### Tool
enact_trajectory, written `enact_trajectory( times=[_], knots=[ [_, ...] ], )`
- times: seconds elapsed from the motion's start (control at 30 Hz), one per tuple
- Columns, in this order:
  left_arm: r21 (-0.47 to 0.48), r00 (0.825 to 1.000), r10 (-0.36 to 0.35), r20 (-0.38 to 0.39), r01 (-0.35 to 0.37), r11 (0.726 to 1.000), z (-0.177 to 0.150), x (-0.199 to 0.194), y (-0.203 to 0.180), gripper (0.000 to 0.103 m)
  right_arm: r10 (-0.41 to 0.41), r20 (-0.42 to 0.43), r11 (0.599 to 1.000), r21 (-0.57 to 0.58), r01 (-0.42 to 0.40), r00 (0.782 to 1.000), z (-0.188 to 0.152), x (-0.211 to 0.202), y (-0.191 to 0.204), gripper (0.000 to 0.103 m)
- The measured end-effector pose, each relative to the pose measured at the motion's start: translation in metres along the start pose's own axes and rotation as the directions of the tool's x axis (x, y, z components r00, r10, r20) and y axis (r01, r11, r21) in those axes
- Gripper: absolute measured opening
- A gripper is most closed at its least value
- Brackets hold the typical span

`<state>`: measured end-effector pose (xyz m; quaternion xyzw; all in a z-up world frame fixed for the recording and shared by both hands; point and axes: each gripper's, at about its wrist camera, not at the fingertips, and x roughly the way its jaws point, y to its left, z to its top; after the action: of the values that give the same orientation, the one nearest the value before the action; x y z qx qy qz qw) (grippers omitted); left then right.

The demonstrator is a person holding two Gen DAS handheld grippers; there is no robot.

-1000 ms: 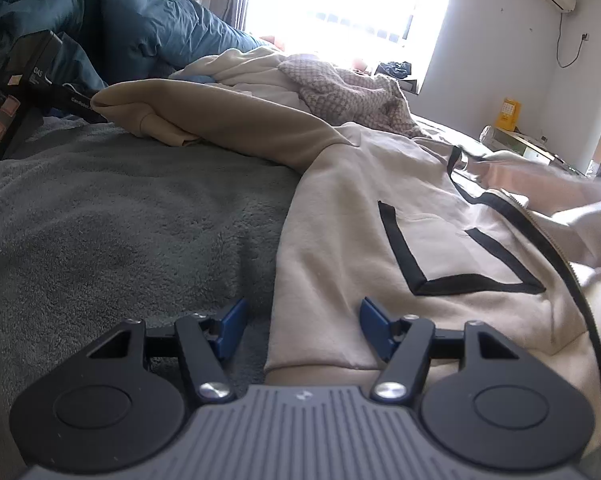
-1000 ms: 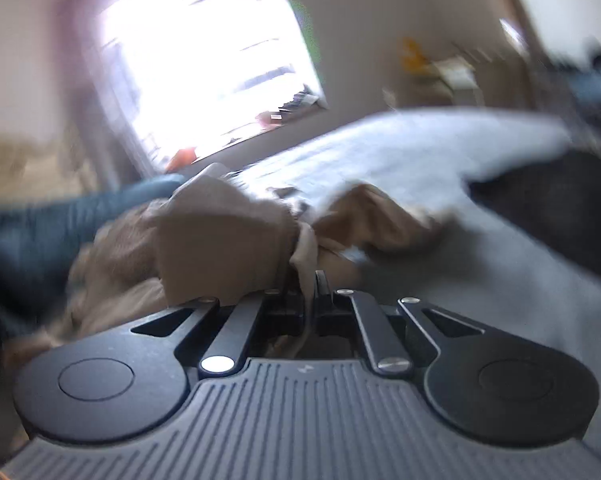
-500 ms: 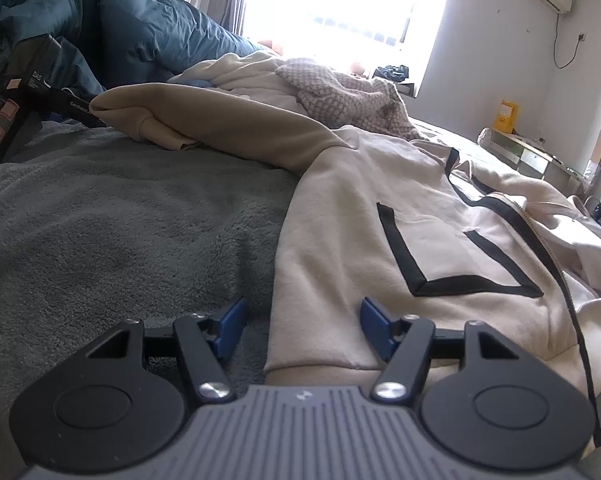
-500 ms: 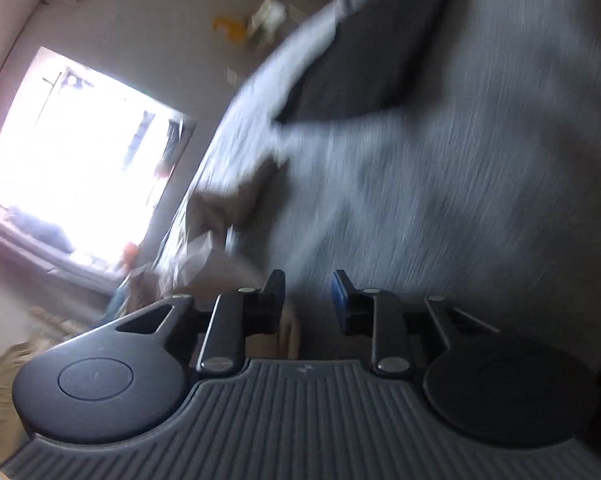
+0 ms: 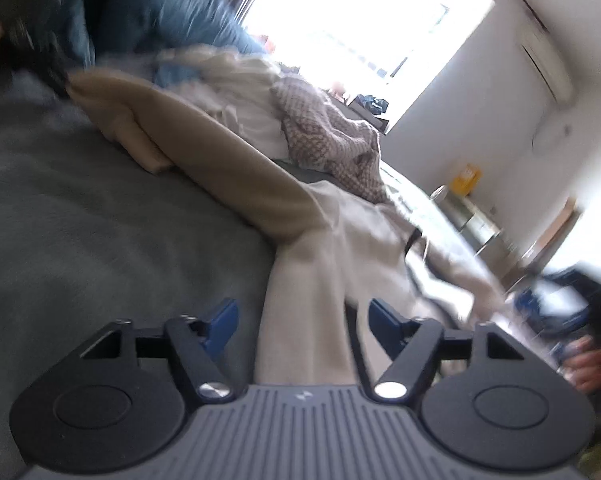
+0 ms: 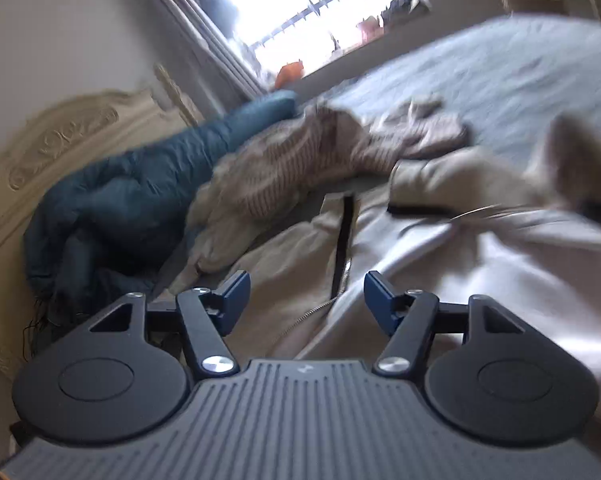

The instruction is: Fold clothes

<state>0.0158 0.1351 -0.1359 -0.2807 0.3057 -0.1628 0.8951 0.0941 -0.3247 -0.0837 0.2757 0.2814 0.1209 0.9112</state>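
Both views are tilted and smeared, but the cream jacket [image 5: 300, 320] is easy to find — it lies spread on the grey bed [image 5: 100, 220], and everything else sits around it. The left gripper [image 5: 302, 320] hangs low over the jacket's near edge with its jaws opening wide; a band of the cream cloth runs up between the blue pads [image 5: 220, 322], yet neither pad presses on it. Beyond the jacket's tan sleeve [image 5: 204, 152], a patterned knit garment [image 5: 328, 136] is heaped up toward the bright window [image 5: 364, 28], and a teal duvet [image 5: 168, 12] is bunched farther back to the left of that sleeve. At the jacket's far right edge, low in the left view, a person's hand [image 5: 592, 368] shows — too blurred to tell what it is doing. Over to the right view: the right gripper [image 6: 306, 300] also hovers above the jacket [image 6: 480, 264], jaws opening and well apart, with the black zip strip [image 6: 342, 240] and its thin metal zipper line lying on the cloth between the pads, nothing pinched. Behind the jacket from here lies the knit garment [image 6: 292, 168], left of it the teal duvet [image 6: 132, 200] against a carved cream headboard [image 6: 60, 136], and the grey bed [image 6: 500, 72] stretches away past the jacket toward the window [image 6: 320, 8].
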Motion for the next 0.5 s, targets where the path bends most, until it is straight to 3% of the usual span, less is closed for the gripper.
enact_trajectory(
  times=[0.1,0.2,0.3,0.4,0.5],
  knots=[
    [-0.078,1.0,-0.003,-0.028,0.001,0.997,0.037,0.036,0.006,0.079,-0.04,-0.1,0.997,0.058,0.046,0.994,0.022,0.083,-0.007,0.064],
    [-0.099,0.999,0.026,-0.044,-0.03,0.995,0.065,0.071,0.009,0.083,-0.074,-0.137,0.991,0.098,0.087,0.988,0.032,0.12,-0.018,0.064],
    [-0.154,0.995,0.069,-0.072,-0.079,0.985,0.082,0.104,0.018,0.082,-0.023,-0.196,0.988,0.147,0.052,0.98,0.042,0.155,-0.026,0.066],
    [-0.168,0.994,0.087,-0.07,-0.097,0.981,0.089,0.13,0.026,0.075,-0.044,-0.208,0.988,0.138,0.074,0.977,0.047,0.177,-0.026,0.066],
    [-0.184,0.996,0.079,-0.048,-0.087,0.979,0.091,0.142,0.036,0.057,-0.085,-0.224,0.993,0.059,0.101,0.971,0.049,0.197,-0.02,0.063]
  ],
)
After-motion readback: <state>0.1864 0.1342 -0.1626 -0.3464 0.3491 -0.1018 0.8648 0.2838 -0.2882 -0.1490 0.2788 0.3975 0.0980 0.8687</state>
